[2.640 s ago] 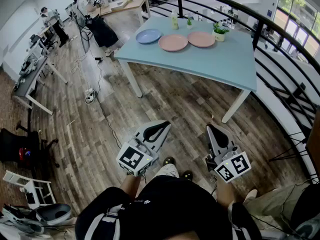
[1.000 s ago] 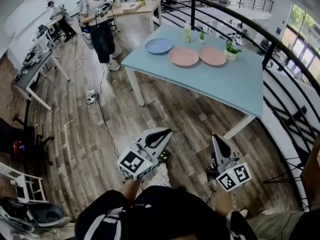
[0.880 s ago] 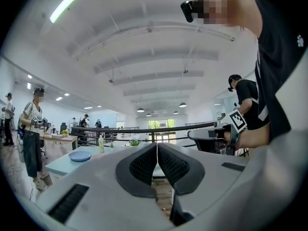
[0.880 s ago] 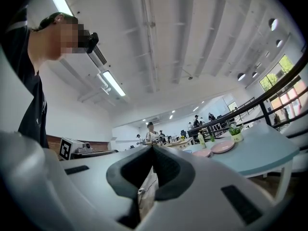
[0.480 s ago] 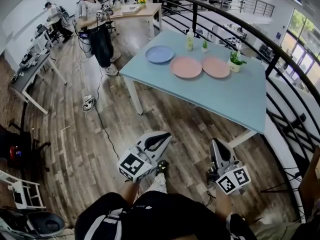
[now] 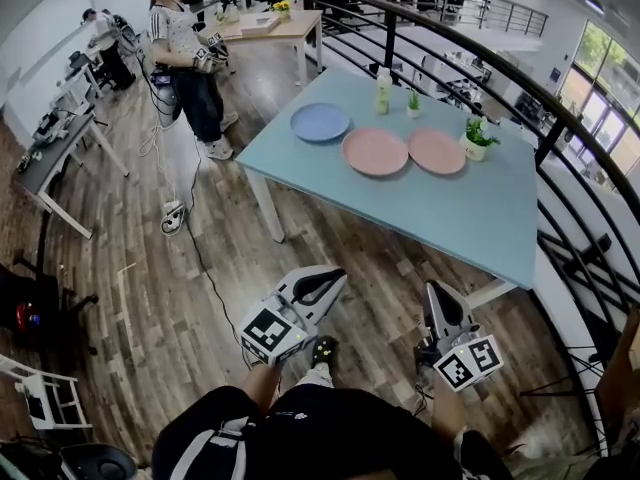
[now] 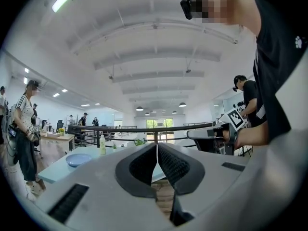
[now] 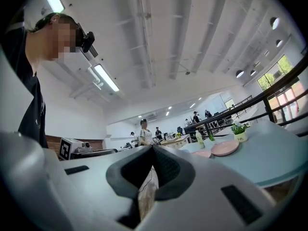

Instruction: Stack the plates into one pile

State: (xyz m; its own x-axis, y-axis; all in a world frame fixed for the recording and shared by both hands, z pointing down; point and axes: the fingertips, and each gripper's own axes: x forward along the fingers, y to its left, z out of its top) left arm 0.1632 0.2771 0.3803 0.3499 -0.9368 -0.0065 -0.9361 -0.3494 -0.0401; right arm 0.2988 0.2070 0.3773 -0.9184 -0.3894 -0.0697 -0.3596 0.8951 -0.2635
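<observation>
Lying in a row on the far part of the table [image 6: 480, 218], the three plates are separate, none on another. The blue plate [image 6: 320, 122] is at the left end, the pink plate [image 6: 375, 152] is just right of it, and the second pink plate [image 6: 437, 151] is just beside that one. All three are well ahead of both my grippers, which I hold low over the wood floor [image 6: 150, 298], close to my body and short of the table's near edge. My left gripper [image 6: 330, 278] points toward the table with its jaws pressed together tip to tip, nothing between them. My right gripper [image 6: 434, 296] points the same way, jaws closed as well and empty.

Behind the plates stand a bottle [image 6: 383, 92] and a small plant [image 6: 413, 101], and a potted plant [image 6: 478, 138] sits just right of the second pink plate. A dark railing [image 6: 560, 108] curves behind the table. Off to the left, a person [image 6: 185, 58] stands on the floor near a wooden desk [image 6: 270, 23].
</observation>
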